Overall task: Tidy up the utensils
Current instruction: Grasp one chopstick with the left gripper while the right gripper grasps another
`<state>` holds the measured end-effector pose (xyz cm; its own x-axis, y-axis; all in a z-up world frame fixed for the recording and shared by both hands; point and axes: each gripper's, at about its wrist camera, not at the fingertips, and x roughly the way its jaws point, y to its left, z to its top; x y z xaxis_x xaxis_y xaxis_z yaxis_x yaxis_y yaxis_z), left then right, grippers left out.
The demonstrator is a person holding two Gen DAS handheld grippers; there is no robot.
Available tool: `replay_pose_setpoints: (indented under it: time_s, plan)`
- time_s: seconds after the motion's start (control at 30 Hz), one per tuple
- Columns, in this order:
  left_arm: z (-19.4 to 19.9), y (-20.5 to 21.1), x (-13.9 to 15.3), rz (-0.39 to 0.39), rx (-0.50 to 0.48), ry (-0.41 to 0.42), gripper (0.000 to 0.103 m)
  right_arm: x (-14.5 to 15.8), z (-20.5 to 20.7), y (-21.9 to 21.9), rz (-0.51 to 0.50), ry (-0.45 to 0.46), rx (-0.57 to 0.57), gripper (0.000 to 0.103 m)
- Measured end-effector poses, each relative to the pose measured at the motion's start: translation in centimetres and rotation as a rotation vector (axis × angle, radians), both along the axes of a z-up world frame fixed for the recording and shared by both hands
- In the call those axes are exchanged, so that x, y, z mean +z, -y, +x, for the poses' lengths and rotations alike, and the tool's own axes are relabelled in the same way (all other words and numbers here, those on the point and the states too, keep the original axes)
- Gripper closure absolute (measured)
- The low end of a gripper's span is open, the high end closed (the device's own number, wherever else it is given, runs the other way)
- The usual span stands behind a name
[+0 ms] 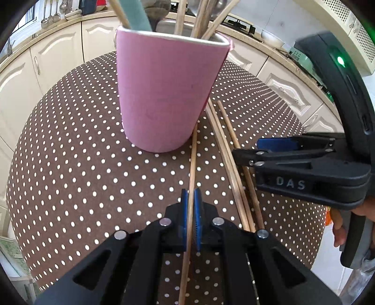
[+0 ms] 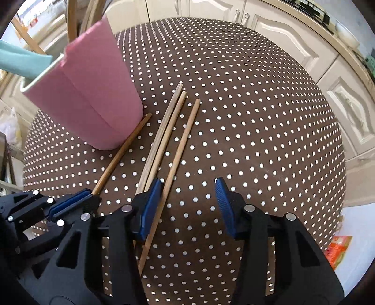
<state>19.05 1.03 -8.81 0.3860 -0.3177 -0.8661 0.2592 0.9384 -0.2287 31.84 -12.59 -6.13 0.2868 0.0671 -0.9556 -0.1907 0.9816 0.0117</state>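
Nearest the left wrist camera, the left gripper [image 1: 191, 201] has its fingers drawn in around one wooden chopstick [image 1: 193, 164]; the blue pads sit at either side of the shaft with almost no gap, so it reads as gripped, low on the stick's length. That stick lies on the dotted worktop [image 1: 70, 152], its far end just beside the foot of the pink cup [image 1: 164, 93].

Right gripper [image 2: 189, 199] is spread wide and holds nothing. Its left finger [image 2: 150, 206] rests beside a single chopstick [image 2: 180, 145]. A pair of chopsticks [image 2: 164, 133] lies close to that one, touching each other along their length.

Beyond them the pink cup stands upright with more sticks and a teal handle [image 1: 138, 18] in it.

Judgement: the sticks are light, stiff and thin, with smooth rounded shafts likely to roll or pivot between the pads. Hold near mid-length for balance; an end grip risks drooping. The cup may tip if knocked, being top-loaded.
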Motion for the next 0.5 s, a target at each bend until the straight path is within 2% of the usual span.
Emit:
replay_pose_setpoints:
  time_s: [0.03,0.07,0.2,0.37,0.5]
  plan:
    - [0.4,0.2,0.0,0.007,-0.001,-0.006,0.097,0.0,0.5,-0.4,-0.018,-0.011,0.009,0.056]
    - [1.0,0.6,0.1,0.011,0.0,-0.015,0.097,0.0,1.0,-0.7,-0.026,-0.021,0.019,0.062]
    - [2.4,1.3,0.2,0.03,0.0,-0.052,0.096,0.2,2.4,-1.1,-0.005,-0.058,0.043,0.09]
    - [4.5,2.8,0.4,0.085,-0.02,-0.09,0.096,-0.5,1.4,1.0,0.07,-0.067,0.036,0.097]
    - [5.3,4.0,0.5,0.105,-0.026,-0.1,0.097,-0.6,0.2,3.1,0.141,-0.054,0.022,0.097]
